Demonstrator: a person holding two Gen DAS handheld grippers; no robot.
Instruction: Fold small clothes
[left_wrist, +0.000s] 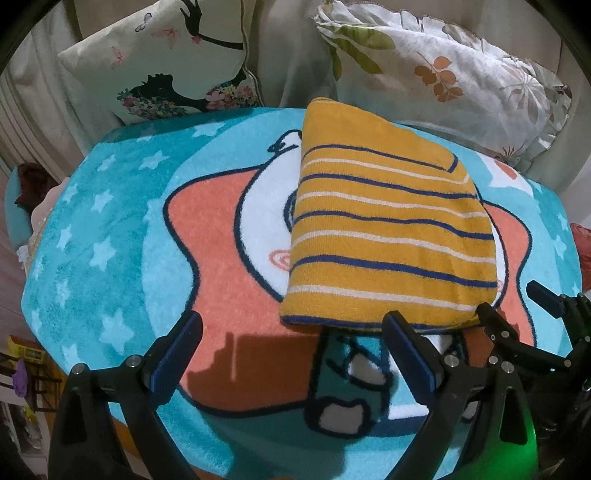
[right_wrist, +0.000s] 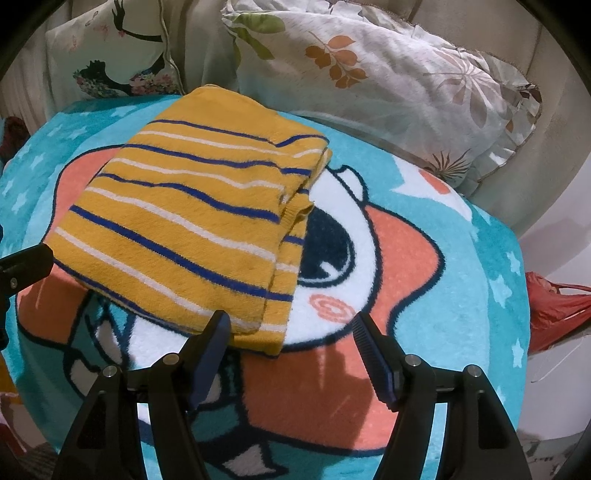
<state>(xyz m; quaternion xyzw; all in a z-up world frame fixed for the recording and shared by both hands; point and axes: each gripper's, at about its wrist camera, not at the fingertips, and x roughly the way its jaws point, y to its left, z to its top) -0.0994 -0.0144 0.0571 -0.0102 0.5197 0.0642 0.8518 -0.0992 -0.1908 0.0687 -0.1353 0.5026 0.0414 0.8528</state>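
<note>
A small yellow garment with blue and white stripes (left_wrist: 388, 229) lies folded into a compact rectangle on a round cartoon rug (left_wrist: 110, 229). It also shows in the right wrist view (right_wrist: 192, 221), with its layered edges on the right side. My left gripper (left_wrist: 293, 325) is open and empty, just in front of the garment's near edge. My right gripper (right_wrist: 291, 325) is open and empty at the garment's near right corner, its left finger (right_wrist: 218, 332) close to the cloth. The right gripper's fingers (left_wrist: 495, 321) also show at the right of the left wrist view.
The rug (right_wrist: 424, 258) covers a round seat. Two printed cushions (left_wrist: 162, 62) (right_wrist: 369, 81) lean against a beige backrest behind it. A red bag (right_wrist: 554, 306) sits to the right, off the rug. Shelves with clutter (left_wrist: 26, 373) are at the lower left.
</note>
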